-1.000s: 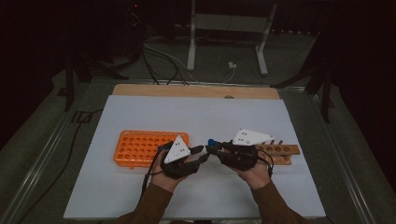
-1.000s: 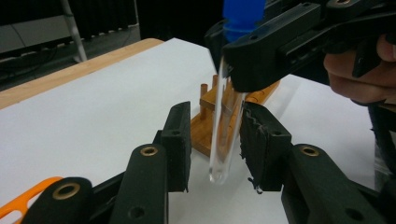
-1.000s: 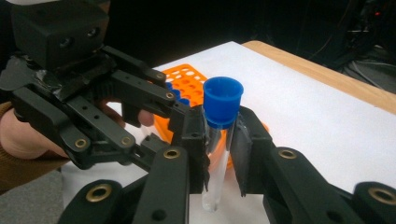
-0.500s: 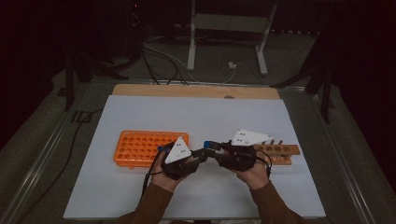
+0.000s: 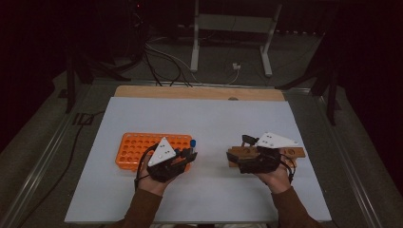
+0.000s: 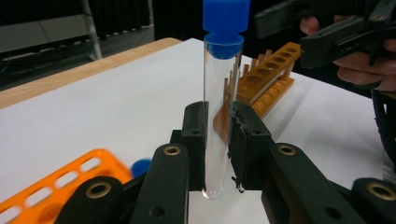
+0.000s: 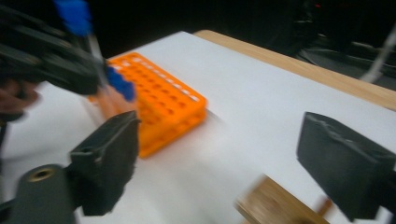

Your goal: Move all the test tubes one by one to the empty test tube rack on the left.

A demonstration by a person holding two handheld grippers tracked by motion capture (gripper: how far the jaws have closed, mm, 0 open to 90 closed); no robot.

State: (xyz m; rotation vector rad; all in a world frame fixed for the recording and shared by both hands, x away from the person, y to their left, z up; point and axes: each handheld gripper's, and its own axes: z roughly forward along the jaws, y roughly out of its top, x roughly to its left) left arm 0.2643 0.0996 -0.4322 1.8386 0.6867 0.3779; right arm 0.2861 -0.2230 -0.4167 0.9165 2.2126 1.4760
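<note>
The left gripper (image 6: 218, 140) pinched a clear, empty test tube (image 6: 219, 116) with a blue cap upright, beside the orange rack (image 5: 138, 151); the right gripper (image 7: 215, 163), its jaws just opened, held nothing

Left gripper (image 6: 218, 140): both black jaws up from bottom edge, pads clamped on a tube, no gap either side.
Test tube (image 6: 220, 112): clear, upright btwn the pads, rounded bottom sticks out just below them, most of its length above.
Blue cap (image 6: 226, 21): on tube top, well above the fingertips, cut by top edge.
Wooden rack (image 6: 268, 77): row of holes, beyond the fingers, partly behind tube & right-hand pad.
Orange rack (image 6: 60, 179): bottom left, beside left-hand jaw, blurred; small blue cap just by it.
Other gripper (image 6: 348, 39): top right, held in a hand, past the right-hand jaw.
Table (image 6: 116, 107): white sheet, wood strip at far edge.
</note>
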